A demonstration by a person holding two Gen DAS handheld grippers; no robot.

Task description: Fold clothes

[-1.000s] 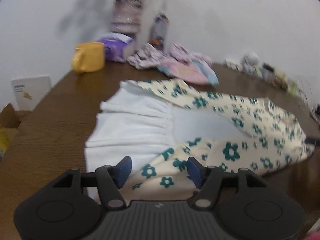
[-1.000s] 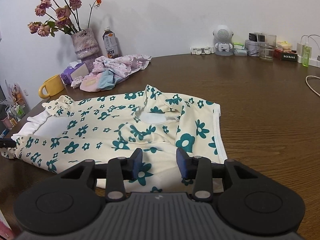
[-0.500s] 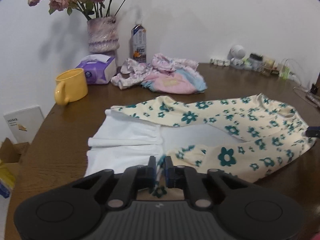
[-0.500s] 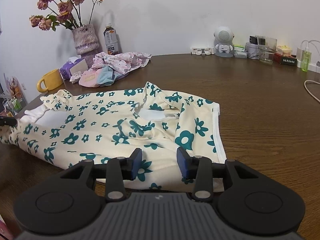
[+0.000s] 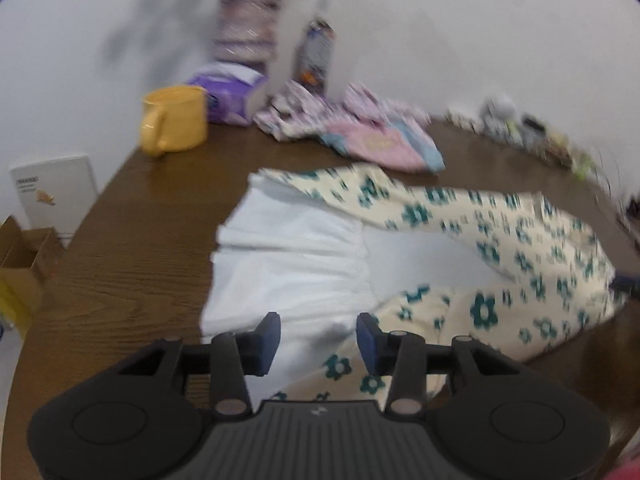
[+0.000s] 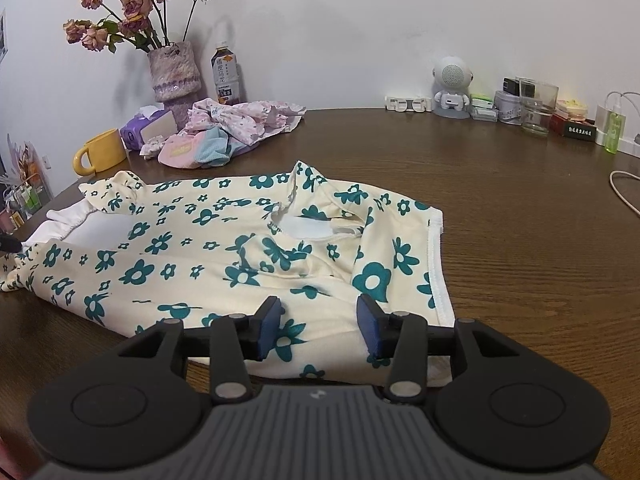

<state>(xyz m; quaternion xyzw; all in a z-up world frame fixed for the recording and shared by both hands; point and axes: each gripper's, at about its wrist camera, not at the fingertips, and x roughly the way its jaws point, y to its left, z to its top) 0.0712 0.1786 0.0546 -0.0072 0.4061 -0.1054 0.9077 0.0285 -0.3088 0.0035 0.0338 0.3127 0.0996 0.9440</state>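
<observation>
A cream dress with teal flowers (image 6: 224, 248) and a white skirt part (image 5: 296, 256) lies spread on the brown wooden table (image 6: 520, 208). In the blurred left wrist view, my left gripper (image 5: 318, 338) is open over the near edge of the white skirt, with nothing between its fingers. My right gripper (image 6: 318, 326) is open above the near hem of the flowered end (image 6: 384, 280), holding nothing. The dress's two flowered sides are folded inward, leaving a white strip (image 5: 424, 248) between them.
A heap of pink and blue clothes (image 6: 236, 128), a yellow mug (image 6: 102, 154), a purple tissue pack (image 6: 150, 130), a vase of dried roses (image 6: 174, 72) and a bottle (image 6: 226, 74) stand at the back. Small items (image 6: 532, 108) and a cable (image 6: 624, 192) sit far right.
My left gripper, shut on the dress's near flowered edge half a second ago, has opened and let it go; its view swung downward. The right gripper stays open and barely moved.
</observation>
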